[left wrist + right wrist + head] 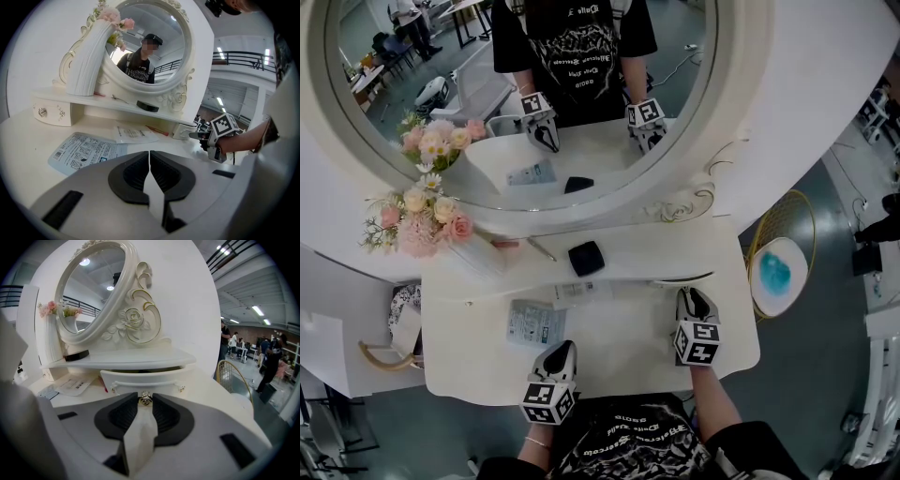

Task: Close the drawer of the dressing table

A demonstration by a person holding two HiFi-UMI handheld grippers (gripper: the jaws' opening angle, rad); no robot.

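Drawer point(140, 379) juts open just ahead; right gripper point(146, 397) pinches its knob point(145, 400); left gripper point(149, 157) clenched empty.

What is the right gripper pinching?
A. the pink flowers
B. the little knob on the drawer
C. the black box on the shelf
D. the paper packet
B: in the right gripper view, the right gripper has its jaws closed on the small shiny drawer knob at the front of the pulled-out drawer.
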